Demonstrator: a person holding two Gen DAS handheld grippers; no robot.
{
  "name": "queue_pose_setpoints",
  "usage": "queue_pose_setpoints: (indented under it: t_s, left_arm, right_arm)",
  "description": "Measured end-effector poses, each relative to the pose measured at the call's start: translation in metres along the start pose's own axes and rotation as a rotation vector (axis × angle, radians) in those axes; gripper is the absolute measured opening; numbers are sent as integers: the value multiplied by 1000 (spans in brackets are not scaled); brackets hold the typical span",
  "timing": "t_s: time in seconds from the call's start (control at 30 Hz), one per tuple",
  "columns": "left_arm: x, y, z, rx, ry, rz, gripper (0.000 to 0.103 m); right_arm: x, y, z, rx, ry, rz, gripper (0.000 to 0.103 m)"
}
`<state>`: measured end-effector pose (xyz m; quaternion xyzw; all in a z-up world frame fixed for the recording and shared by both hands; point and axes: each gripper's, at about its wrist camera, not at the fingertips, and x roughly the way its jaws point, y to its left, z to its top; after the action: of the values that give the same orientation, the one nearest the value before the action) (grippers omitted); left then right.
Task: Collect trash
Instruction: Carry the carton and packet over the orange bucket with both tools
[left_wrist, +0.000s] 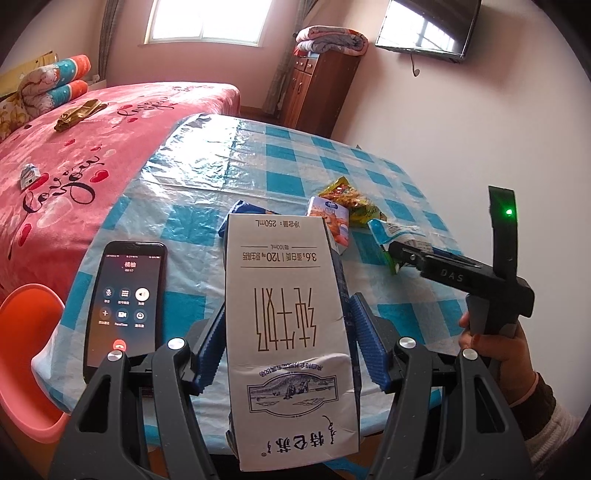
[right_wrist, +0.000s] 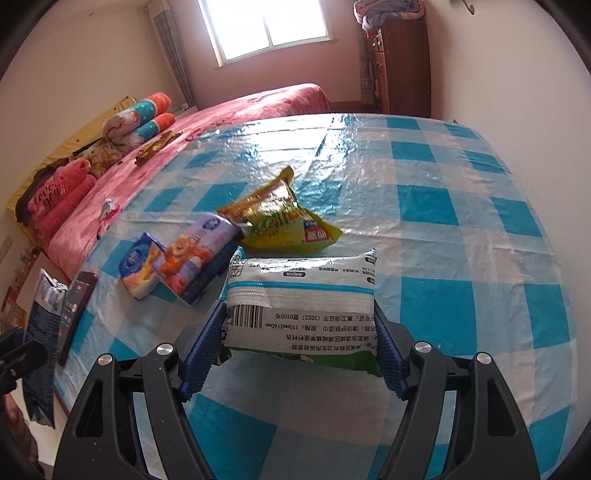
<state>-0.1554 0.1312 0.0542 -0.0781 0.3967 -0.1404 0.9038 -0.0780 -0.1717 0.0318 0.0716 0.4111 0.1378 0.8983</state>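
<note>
The left claw clamps an upright carton, the right claw a crosswise pack, remaining wrappers just ahead

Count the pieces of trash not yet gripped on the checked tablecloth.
3: a yellow-green snack bag, a purple carton beside it, and a blue-white packet further left. More may be hidden behind them.

A home bedroom: ahead-left of the claw lies a bed with pink cover and rolled quilts; beyond stand a wooden cabinet, a window, probably a wall-mounted television.
</note>
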Motion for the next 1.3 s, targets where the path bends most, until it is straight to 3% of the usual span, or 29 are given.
queue_pose_setpoints:
  t_s: [0.37,0.67,0.93,1.3]
  left_arm:
    - [-20,16,3,-20,-47,20,65]
    - [-46,44,3,-64,-103,72,65]
    - [-76,82,0,-128,-154,165,65]
    - [-112,161,-23,-290,-185,342,65]
  right_arm:
    - [-26,31,17,-43,-30,28,74]
    - [-36,81,31,-124,-33,118,74]
    - [-36,158,41,-256,-15,259,74]
    - [-20,284,40,-468,45,442,74]
